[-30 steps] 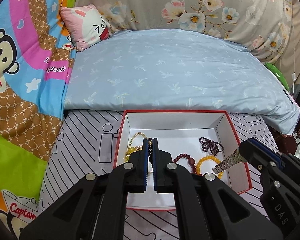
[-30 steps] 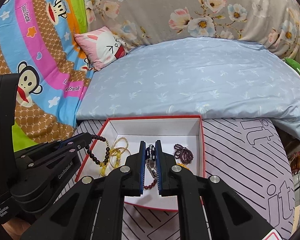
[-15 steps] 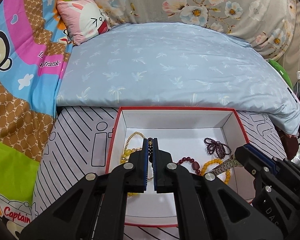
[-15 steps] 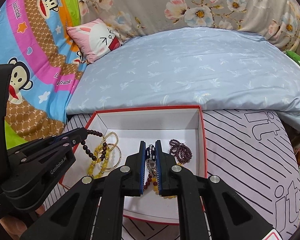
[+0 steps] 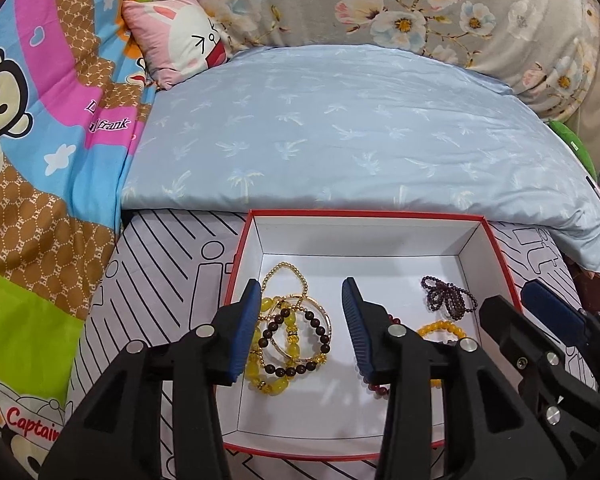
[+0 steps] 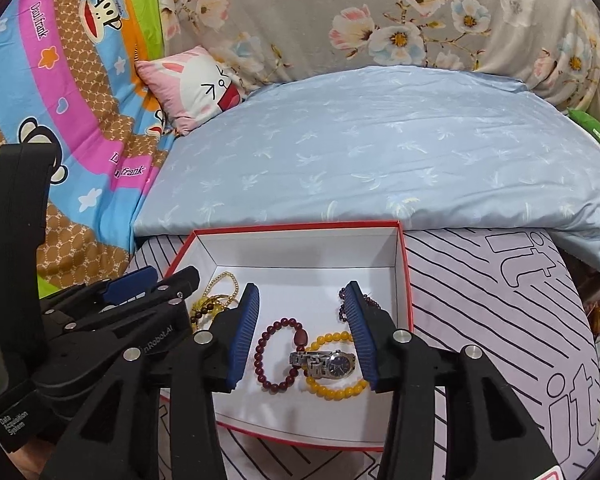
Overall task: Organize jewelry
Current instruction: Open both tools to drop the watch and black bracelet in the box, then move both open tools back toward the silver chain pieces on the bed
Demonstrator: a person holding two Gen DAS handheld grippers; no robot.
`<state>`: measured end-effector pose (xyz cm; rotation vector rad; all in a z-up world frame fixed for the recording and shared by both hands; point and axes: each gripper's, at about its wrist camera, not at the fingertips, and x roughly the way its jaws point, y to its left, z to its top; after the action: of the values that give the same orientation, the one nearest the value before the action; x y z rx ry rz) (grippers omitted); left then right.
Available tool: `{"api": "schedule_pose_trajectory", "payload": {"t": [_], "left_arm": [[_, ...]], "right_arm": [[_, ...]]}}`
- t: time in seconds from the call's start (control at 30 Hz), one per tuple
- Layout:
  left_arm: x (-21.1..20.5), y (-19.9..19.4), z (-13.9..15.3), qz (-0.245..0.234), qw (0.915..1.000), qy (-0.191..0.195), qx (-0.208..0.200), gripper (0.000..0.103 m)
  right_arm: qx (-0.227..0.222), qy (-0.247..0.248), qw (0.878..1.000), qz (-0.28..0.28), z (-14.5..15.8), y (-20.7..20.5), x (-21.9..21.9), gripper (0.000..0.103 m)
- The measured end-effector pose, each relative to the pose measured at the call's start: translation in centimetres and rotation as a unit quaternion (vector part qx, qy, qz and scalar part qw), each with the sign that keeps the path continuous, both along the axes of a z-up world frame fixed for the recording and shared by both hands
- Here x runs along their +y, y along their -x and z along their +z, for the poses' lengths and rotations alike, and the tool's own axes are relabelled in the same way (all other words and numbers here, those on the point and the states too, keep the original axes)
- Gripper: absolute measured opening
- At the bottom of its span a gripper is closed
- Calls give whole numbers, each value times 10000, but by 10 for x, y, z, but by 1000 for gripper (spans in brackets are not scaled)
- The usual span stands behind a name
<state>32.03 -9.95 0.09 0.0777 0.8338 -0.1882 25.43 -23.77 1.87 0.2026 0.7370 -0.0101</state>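
Both hand-held grippers spread wide, empty: left hand-held gripper (image 5: 300,320) over dark bead bracelet (image 5: 296,340), right hand-held gripper (image 6: 302,328) over watch (image 6: 326,363), all jewelry lying in red box (image 6: 404,280)

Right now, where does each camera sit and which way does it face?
Left wrist: rides the left tongs, looking forward and down into the red box at the dark bead bracelet; own open fingers show, right tongs at right.
Right wrist: rides the right tongs, over the watch; own open fingers show, left tongs at left.
Shared: the box, yellow bracelet, blue quilt.
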Motion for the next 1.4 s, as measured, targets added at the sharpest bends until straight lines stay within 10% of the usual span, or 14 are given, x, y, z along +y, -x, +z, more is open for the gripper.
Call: {"api": "schedule_pose_trajectory", "payload": {"t": [1.0,1.4], "left_arm": [[29,72,35,19,9998,100,-175,40],[64,124,4,205,9997,37,118,40]], "right_arm": [[-133,73,9999,65,34,73,26,44],[430,116,9988,211,-12,137,37,42]]}}
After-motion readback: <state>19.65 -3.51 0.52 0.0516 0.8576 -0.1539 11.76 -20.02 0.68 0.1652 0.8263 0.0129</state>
